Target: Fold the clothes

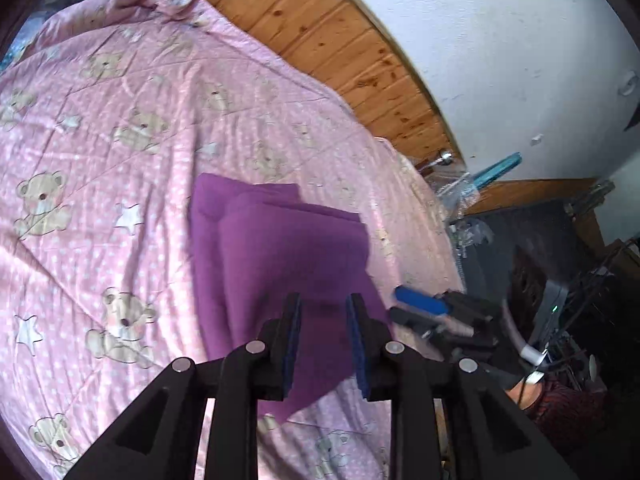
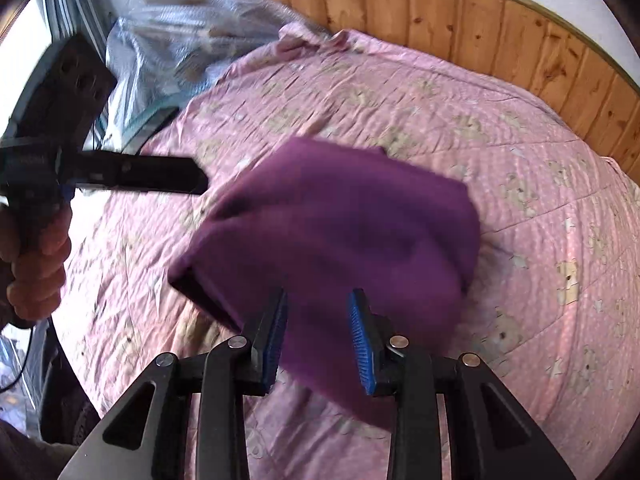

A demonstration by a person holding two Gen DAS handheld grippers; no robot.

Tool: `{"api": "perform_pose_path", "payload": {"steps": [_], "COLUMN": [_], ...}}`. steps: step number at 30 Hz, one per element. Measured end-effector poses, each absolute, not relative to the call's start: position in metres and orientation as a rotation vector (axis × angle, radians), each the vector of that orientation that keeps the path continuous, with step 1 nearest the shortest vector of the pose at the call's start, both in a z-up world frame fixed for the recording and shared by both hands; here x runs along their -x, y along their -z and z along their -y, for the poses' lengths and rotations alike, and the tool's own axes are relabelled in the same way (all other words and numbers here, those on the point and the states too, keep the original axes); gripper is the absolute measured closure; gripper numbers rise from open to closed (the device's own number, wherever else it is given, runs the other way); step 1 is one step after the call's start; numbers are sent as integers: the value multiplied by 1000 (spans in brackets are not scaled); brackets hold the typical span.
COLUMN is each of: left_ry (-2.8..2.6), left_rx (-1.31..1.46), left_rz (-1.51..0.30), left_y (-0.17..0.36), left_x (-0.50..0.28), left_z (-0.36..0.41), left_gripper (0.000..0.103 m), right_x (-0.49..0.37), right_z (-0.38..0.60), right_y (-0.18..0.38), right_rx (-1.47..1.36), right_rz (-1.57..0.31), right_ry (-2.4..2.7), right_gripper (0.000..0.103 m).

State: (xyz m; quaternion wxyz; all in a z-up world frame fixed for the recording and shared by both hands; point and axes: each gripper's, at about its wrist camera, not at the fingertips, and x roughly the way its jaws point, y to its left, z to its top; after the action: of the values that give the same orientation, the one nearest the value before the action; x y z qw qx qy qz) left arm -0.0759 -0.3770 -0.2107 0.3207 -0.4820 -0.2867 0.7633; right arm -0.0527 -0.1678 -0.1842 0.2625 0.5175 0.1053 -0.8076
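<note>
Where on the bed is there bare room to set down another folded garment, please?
Free quilt lies left of the purple garment, toward the wooden headboard, and right of it in the right wrist view. The clear plastic bags crowd the far corner; the left claw and right claw hover over the near edge.

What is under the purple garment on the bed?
The purple garment lies folded on the pink teddy-bear quilt. Quilt shows all around it; anything beneath the cloth itself is covered and cannot be seen.
</note>
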Motion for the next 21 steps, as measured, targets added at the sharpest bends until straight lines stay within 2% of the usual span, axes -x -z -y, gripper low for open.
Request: {"api": "perform_pose_path", "payload": {"steps": [2, 5, 6, 9, 13, 18, 21], "left_ry": [-1955, -1947, -1952, -1939, -1990, -2086, -2109], "left_rx": [1310, 1505, 1500, 1488, 1364, 1341, 1351], "left_rz": [662, 492, 508, 620, 634, 599, 546], "left_y": [221, 270, 275, 262, 217, 209, 204], "left_x": [76, 71, 68, 66, 76, 126, 148], "left_z": [356, 338, 342, 358, 372, 373, 357], "left_gripper": [78, 78, 79, 79, 77, 73, 73], "right_x": [40, 27, 28, 44, 91, 166, 163], "right_z": [185, 193, 191, 169, 129, 91, 61], "right_y": [213, 217, 213, 183, 152, 196, 193], "right_rx": [-1435, -1347, -1358, -1364, -1332, -1559, -1528], "right_rz": [-401, -509, -491, -363, -198, 146, 393], "right_ry": [2160, 2171, 2146, 2152, 2324, 2289, 2314], "right_gripper": [72, 66, 66, 66, 66, 66, 63]}}
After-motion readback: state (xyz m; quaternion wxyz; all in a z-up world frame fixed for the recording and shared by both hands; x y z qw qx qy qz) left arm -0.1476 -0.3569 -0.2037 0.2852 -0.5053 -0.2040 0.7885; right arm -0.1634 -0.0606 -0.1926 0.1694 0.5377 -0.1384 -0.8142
